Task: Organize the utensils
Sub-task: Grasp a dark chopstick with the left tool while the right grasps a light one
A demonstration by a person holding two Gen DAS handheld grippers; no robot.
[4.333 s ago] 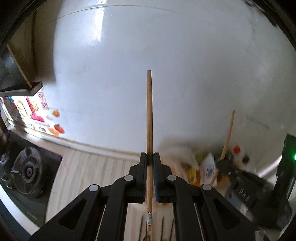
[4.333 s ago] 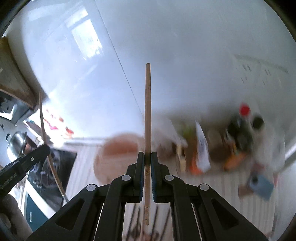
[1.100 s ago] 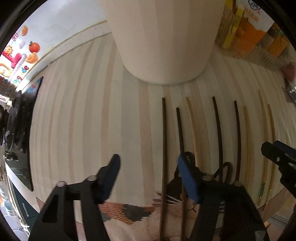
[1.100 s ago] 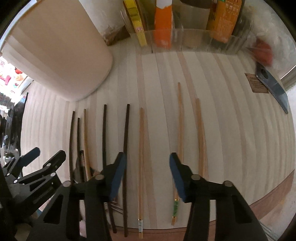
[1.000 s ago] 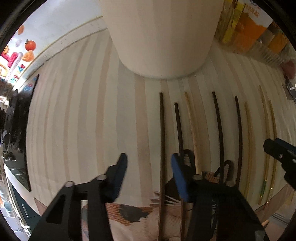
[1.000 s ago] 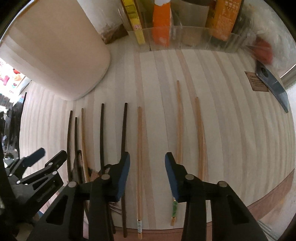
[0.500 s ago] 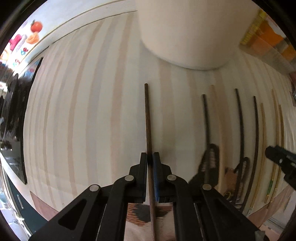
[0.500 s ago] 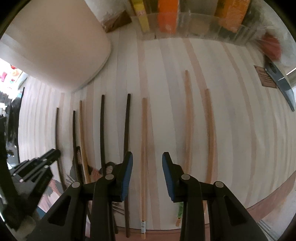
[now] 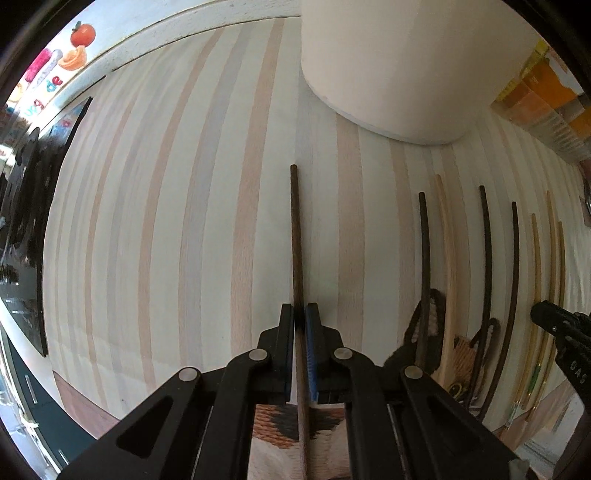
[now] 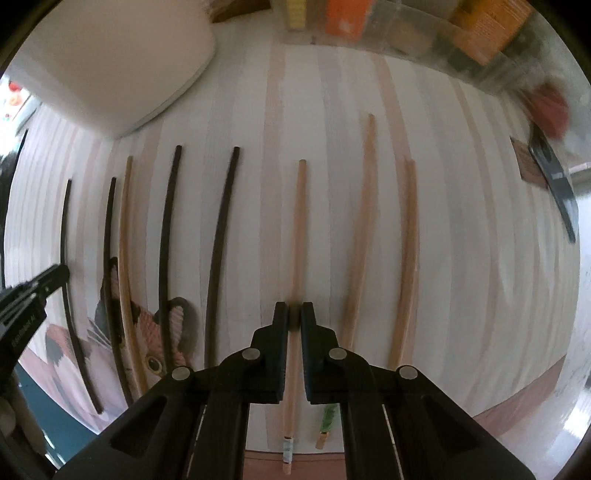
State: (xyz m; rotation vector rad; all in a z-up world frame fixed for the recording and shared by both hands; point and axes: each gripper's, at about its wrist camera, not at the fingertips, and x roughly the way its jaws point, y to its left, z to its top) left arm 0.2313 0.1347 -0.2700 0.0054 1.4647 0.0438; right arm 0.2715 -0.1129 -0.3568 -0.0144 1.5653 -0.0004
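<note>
Several chopsticks lie side by side on the striped wooden counter (image 9: 166,240). My left gripper (image 9: 300,314) is shut on a dark brown chopstick (image 9: 295,229), the leftmost of the row; it points toward a large cream container (image 9: 388,66). My right gripper (image 10: 294,312) is shut on a light wooden chopstick (image 10: 298,221) in the middle of the row. Dark chopsticks (image 10: 221,221) lie to its left and two more light ones (image 10: 360,221) to its right. The container also shows in the right wrist view (image 10: 110,59).
A cat-face mat (image 10: 147,332) lies under the near ends of the dark chopsticks. A clear bin with orange and yellow packets (image 10: 369,22) stands at the back. A black stove top (image 9: 22,221) is at the far left. The counter's front edge (image 10: 517,398) is close.
Both grippers came down over the row and closed: the left on the leftmost dark chopstick, the right on the middle light chopstick. Earlier each held a light chopstick up in the air.
</note>
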